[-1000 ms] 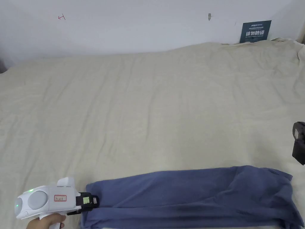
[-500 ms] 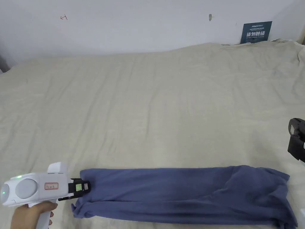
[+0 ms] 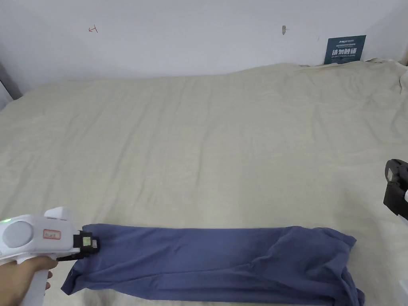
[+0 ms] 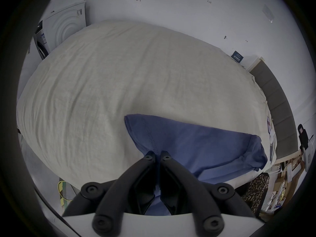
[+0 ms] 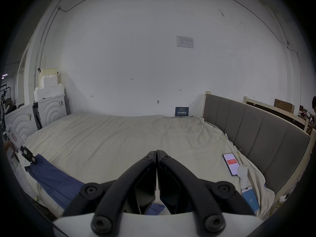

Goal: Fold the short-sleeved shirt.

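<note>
- Lying along the bottom of the head view, the soft blue short-sleeved shirt (image 3: 215, 261) is folded into a long narrow band on the creased beige bed sheet (image 3: 199, 151).
- At lower left, a hand (image 3: 16, 279) holds the white plastic left gripper (image 3: 95, 245), whose black tip meets the band's left end.
- At the right edge, the black tip of the right gripper (image 3: 394, 187) hangs above the sheet, apart from the shirt.
- From the left gripper view, the matte black jaws stand nearly together, pinching the stitched hem at centre; the shirt stretches away to the right.
- From the right gripper view, the jaws are pressed together with nothing between the tips; the shirt runs from lower left to beneath them.
- Two smartphones (image 5: 230, 163) lie at lower right beside a grey padded headboard (image 5: 256, 134).
</note>
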Action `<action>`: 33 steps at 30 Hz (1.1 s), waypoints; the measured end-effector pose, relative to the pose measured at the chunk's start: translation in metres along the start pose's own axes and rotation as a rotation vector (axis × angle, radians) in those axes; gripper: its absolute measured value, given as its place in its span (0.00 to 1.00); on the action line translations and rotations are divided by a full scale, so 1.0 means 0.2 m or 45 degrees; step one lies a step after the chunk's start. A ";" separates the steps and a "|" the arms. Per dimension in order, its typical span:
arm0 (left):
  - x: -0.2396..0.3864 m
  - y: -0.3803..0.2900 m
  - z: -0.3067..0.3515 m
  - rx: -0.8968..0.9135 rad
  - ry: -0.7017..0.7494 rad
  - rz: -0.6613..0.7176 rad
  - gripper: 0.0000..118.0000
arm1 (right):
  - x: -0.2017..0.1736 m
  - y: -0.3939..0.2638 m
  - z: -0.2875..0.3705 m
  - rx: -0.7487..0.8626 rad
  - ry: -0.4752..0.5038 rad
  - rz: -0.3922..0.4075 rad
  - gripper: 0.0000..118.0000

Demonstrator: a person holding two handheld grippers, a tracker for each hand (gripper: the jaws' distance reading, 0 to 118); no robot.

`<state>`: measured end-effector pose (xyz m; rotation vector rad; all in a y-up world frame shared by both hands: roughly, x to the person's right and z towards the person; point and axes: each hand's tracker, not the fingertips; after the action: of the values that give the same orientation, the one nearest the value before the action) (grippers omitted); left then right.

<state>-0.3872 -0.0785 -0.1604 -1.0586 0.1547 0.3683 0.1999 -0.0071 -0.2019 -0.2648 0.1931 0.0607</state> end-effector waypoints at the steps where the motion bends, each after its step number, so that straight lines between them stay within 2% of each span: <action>1: 0.06 0.01 0.01 -0.003 -0.012 -0.024 0.00 | 0.01 0.00 0.00 0.000 -0.001 0.001 0.00; 9: 0.50 0.06 -0.06 -0.069 -0.250 -0.169 0.00 | 0.06 -0.01 0.05 0.000 -0.010 -0.009 0.00; 16: 0.87 0.04 -0.29 -0.164 -0.316 -0.291 0.00 | 0.11 -0.01 0.09 0.008 -0.036 -0.028 0.00; 27: 1.12 -0.11 -0.71 -0.304 -0.172 -0.262 0.03 | 0.18 -0.04 0.13 0.002 -0.068 -0.034 0.00; 29: 1.14 -0.14 -0.71 -0.290 -0.158 -0.277 0.11 | 0.18 -0.04 0.13 0.001 -0.072 -0.036 0.00; 30: 1.15 -0.15 -0.71 -0.287 -0.150 -0.287 0.25 | 0.18 -0.04 0.13 0.002 -0.074 -0.038 0.00; 33: 1.16 -0.15 -0.67 -0.261 -0.166 -0.304 0.82 | 0.19 -0.04 0.14 0.000 -0.079 -0.036 0.00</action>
<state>-0.1548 -0.1565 -0.2694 -1.2366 -0.1281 0.2386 0.2430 -0.0060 -0.1809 -0.2655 0.1275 0.0407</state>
